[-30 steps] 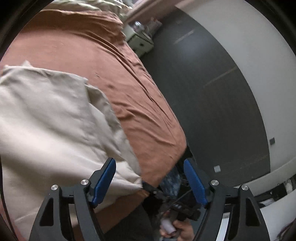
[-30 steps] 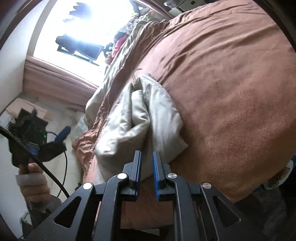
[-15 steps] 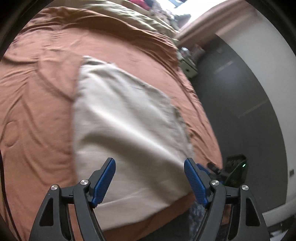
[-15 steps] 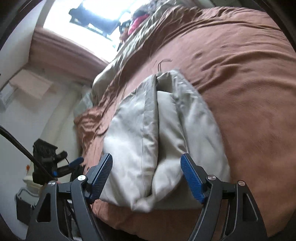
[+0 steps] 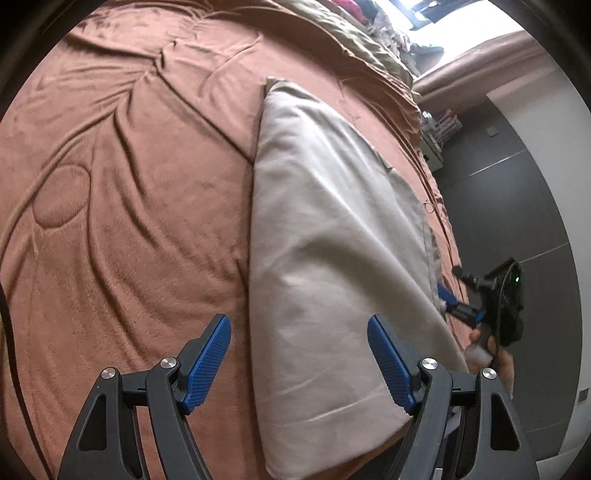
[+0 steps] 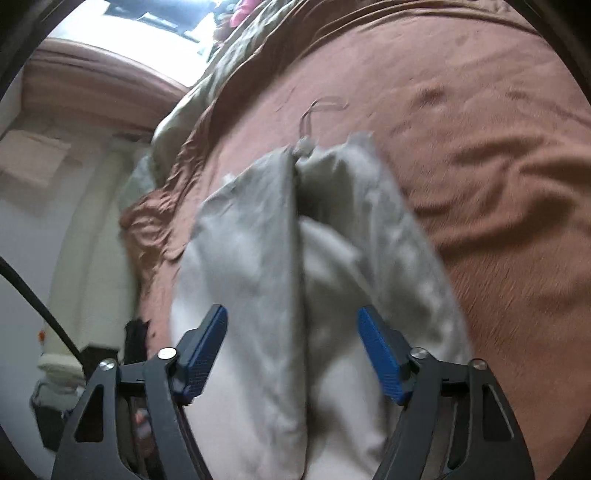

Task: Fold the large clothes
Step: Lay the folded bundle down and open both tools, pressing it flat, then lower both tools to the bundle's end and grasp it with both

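A folded beige garment [image 5: 332, 236] lies on the rust-brown bed cover [image 5: 129, 184]. In the right wrist view the garment [image 6: 280, 266] shows its stacked folded layers and a drawstring loop at its far end. My left gripper [image 5: 299, 354] is open and empty, hovering over the garment's near left edge. My right gripper [image 6: 291, 354] is open and empty, just above the garment's near end. The right gripper also shows in the left wrist view [image 5: 491, 302], held in a hand at the garment's right side.
The bed cover [image 6: 480, 129] spreads wide on both sides of the garment. An olive quilt [image 5: 354, 33] lies bunched at the head of the bed under a bright window [image 6: 155, 29]. A dark wall panel [image 5: 517, 177] stands beside the bed.
The right gripper went from shut to open and moved in over the garment. The left gripper swung from the bed's corner to face the whole folded garment; it stayed open.
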Demonstrator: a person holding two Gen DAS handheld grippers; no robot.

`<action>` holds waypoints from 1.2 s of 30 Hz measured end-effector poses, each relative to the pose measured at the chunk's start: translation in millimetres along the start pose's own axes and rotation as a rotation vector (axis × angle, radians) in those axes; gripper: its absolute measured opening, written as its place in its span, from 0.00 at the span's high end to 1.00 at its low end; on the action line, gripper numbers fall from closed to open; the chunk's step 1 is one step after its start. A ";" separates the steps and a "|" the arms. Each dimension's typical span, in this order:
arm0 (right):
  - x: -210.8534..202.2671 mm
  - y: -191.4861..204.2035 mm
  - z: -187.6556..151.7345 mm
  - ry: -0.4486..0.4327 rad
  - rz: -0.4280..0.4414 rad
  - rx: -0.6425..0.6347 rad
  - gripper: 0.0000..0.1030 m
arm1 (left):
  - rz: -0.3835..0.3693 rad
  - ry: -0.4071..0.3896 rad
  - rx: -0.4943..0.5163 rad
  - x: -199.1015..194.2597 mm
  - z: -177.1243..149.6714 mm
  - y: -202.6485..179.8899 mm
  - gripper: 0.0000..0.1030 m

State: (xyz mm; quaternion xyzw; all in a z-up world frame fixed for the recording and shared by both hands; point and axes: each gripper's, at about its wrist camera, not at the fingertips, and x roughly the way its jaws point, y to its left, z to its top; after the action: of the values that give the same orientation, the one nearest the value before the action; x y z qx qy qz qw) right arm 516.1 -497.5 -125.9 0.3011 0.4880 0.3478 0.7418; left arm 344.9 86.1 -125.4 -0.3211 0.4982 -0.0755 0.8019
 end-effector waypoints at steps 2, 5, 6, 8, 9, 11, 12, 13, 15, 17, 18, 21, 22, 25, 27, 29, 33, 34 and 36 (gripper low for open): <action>-3.0 2.0 7.8 -0.014 0.000 0.003 0.32 | 0.003 0.007 -0.001 2.4 -0.3 5.4 0.25; -9.7 1.7 9.8 -0.023 -0.026 0.002 0.32 | 0.005 0.010 -0.001 5.2 -0.1 9.5 0.25; -8.7 -0.5 11.0 -0.014 -0.033 0.004 0.32 | 0.000 0.009 -0.002 7.0 0.4 10.3 0.25; -9.9 -3.9 3.3 0.022 -0.017 0.010 0.32 | -0.007 0.003 -0.002 10.0 0.4 11.0 0.27; -1.8 -6.8 1.7 0.064 0.005 0.015 0.32 | -0.014 0.003 -0.007 12.9 -1.0 12.4 0.33; 6.4 -5.8 0.2 0.112 0.033 0.023 0.32 | -0.034 0.024 -0.022 20.2 -2.7 14.2 0.45; 12.2 -5.4 3.0 0.129 0.045 0.023 0.32 | -0.055 0.036 -0.037 24.3 -4.8 16.0 0.50; 15.9 -5.9 7.8 0.138 0.050 0.025 0.32 | -0.063 0.039 -0.046 26.3 -6.4 17.0 0.51; 25.8 -3.5 19.9 0.149 0.080 0.043 0.32 | -0.055 0.033 -0.038 27.0 -9.2 17.1 0.52; 34.5 -1.9 34.9 0.155 0.100 0.061 0.32 | -0.054 0.034 -0.033 25.9 -10.3 16.5 0.52; 41.2 -0.8 43.1 0.157 0.099 0.071 0.32 | -0.059 0.038 -0.038 25.5 -9.9 17.3 0.53; 65.9 5.5 58.2 0.178 0.096 0.091 0.40 | -0.059 0.044 -0.041 22.9 -9.9 19.3 0.55; 70.1 7.1 57.4 0.181 0.081 0.079 0.44 | -0.054 0.045 -0.039 23.5 -8.8 18.2 0.55; 80.0 34.2 46.9 0.175 -0.016 -0.030 0.72 | -0.037 0.047 -0.020 22.3 -11.8 15.1 0.56; 73.7 58.3 39.7 0.132 -0.096 -0.133 0.82 | -0.030 0.053 -0.011 22.5 -8.4 12.1 0.56; 60.5 80.5 34.8 0.084 -0.115 -0.198 0.87 | -0.021 0.056 0.001 22.7 -6.5 7.5 0.57; 30.9 117.9 28.8 -0.020 -0.145 -0.325 0.91 | 0.013 0.056 0.049 22.9 -4.3 -10.0 0.58; 21.4 121.4 26.2 -0.043 -0.154 -0.351 0.92 | 0.017 0.053 0.062 22.7 -4.6 -14.0 0.58; 14.3 136.4 24.2 -0.092 -0.194 -0.408 0.92 | 0.026 0.046 0.091 22.8 -4.8 -22.7 0.58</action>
State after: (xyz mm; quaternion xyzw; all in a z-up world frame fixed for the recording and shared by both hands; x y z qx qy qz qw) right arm 512.4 -409.8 -17.8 0.1122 0.3999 0.3521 0.8387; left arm 356.6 56.2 -130.5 -0.2760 0.5166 -0.0952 0.8049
